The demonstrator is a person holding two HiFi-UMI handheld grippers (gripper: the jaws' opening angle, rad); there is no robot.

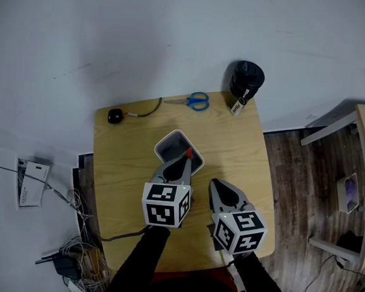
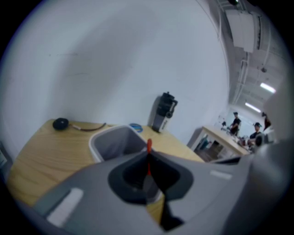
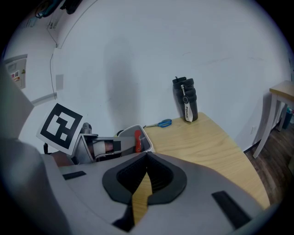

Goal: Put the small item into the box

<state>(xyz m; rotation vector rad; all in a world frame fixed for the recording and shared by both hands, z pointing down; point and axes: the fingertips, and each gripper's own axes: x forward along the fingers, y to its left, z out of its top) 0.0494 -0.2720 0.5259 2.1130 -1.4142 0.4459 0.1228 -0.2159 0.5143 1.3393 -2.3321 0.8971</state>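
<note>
- The left gripper (image 2: 148, 158) had its jaws pressed together on a thin red item (image 2: 148, 146); the item's tip stood up above the jaw tips, its lower part hidden between them
- In the head view the red item sat over the near edge of the box (image 1: 171, 135), at or just inside the rim; whether it had cleared the wall I could not tell
- The box was open, pale-rimmed and dark inside, standing mid-table (image 1: 117, 168); nothing could be made out in it
- The right gripper (image 3: 147, 158) had its jaws closed tip to tip with nothing between them; only bare wood showed through the gap lower down; it hung over the table to the right of the left gripper, near the box but apart from it
- Judged from its look, the item was light, small and fairly stiff, likely smooth plastic; so slim a piece could twist or slip in a pinch; the grip low on its length seemed sound, leaving the tip free to drop into the box
- Scissors (image 1: 196, 101), a black bottle (image 1: 246, 80) and a black cable (image 1: 144, 110) lay along the far edge, well away from the work
</note>
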